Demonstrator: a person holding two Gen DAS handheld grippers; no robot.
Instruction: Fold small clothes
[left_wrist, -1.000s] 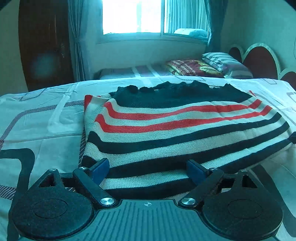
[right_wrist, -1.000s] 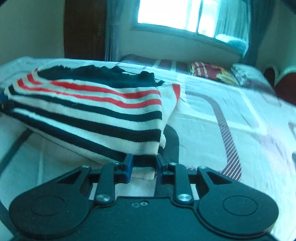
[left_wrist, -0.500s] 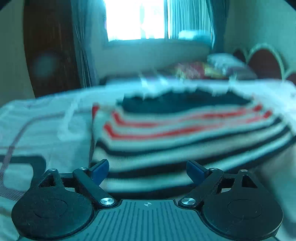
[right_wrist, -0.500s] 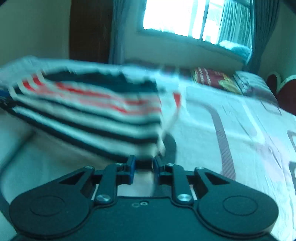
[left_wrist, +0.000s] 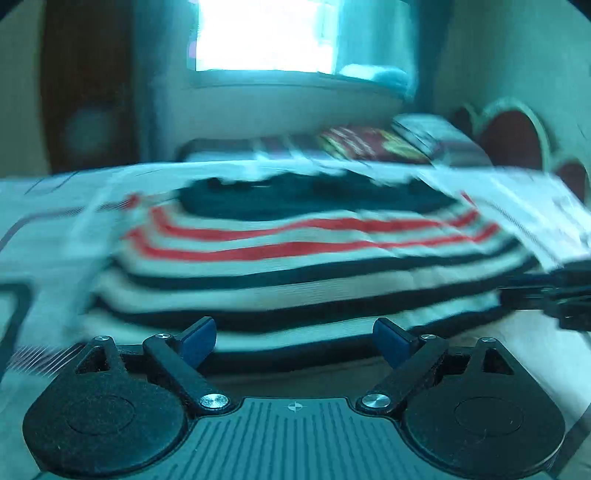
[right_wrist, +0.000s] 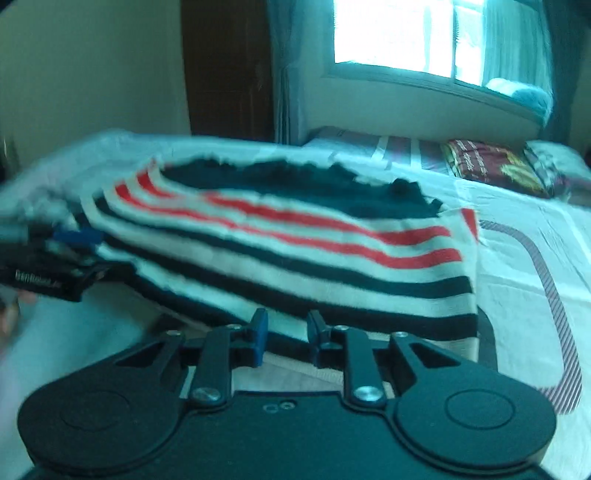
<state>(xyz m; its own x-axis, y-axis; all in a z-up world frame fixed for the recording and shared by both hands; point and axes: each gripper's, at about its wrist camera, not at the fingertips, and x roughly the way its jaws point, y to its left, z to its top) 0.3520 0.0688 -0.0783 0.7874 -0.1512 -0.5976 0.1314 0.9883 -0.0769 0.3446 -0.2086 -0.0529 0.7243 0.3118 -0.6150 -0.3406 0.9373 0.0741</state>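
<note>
The striped sweater (right_wrist: 288, 254) lay folded on the bed sheet (right_wrist: 524, 229), near edge raised. The right gripper (right_wrist: 284, 334) stood narrowly parted, hem between; contact unclear. The left gripper (left_wrist: 295, 341) stood wide, holding nothing, presumably positioned to take that edge

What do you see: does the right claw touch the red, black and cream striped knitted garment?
Touching. The right wrist view shows the right claw pinching the folded near hem of the striped knitted garment between its pads.

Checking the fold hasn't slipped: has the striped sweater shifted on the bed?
No clear shift: the striped sweater's right corner still meets the dark curved band on the bedsheet.
</note>
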